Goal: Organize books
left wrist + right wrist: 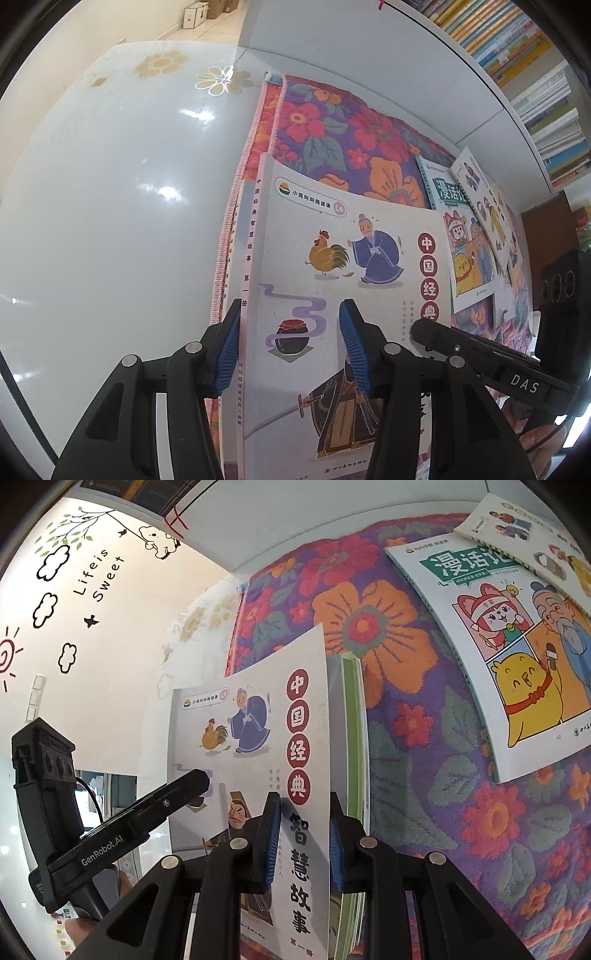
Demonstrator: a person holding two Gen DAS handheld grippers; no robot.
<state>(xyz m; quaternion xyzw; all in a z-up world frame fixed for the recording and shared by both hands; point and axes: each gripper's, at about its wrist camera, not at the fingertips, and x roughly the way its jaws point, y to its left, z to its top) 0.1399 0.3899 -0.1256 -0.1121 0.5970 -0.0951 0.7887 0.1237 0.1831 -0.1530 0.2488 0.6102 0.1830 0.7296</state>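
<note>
Item 1. Left gripper (290, 345): black frame, blue ribbed pads. Jaws partly open, straddling the spine side of the rooster book (332, 266); the left pad lies against the spine edge, the right pad rests over the cover art. Whether both pads press on it cannot be told.

Item 2. Right gripper (304, 836): same make. Jaws narrowly apart, closed across the open edge of the rooster book (258, 738), one pad on the front cover beside the red title column, the other behind it.

Item 3. Rooster book: pale cover showing a rooster, a robed old man, a dark jar and an armoured figure. Held raised between the two grippers above the floral cloth (332, 147). The right wrist view shows green-edged pages (352, 716) behind the front cover.

Item 4. Floral cloth: purple ground with red and orange flowers, spread on the white table (110, 184).

Item 5. Green-titled book (517, 657): cartoon panels of a cat, a yellow chick and a bearded man; lies flat on the cloth, well apart from the rooster book.

Item 6. Cream book (532, 531): lies partly overlapping the far edge of the green-titled book.

Item 7. Bookshelf (517, 66): beyond the table, filled with rows of books.
</note>
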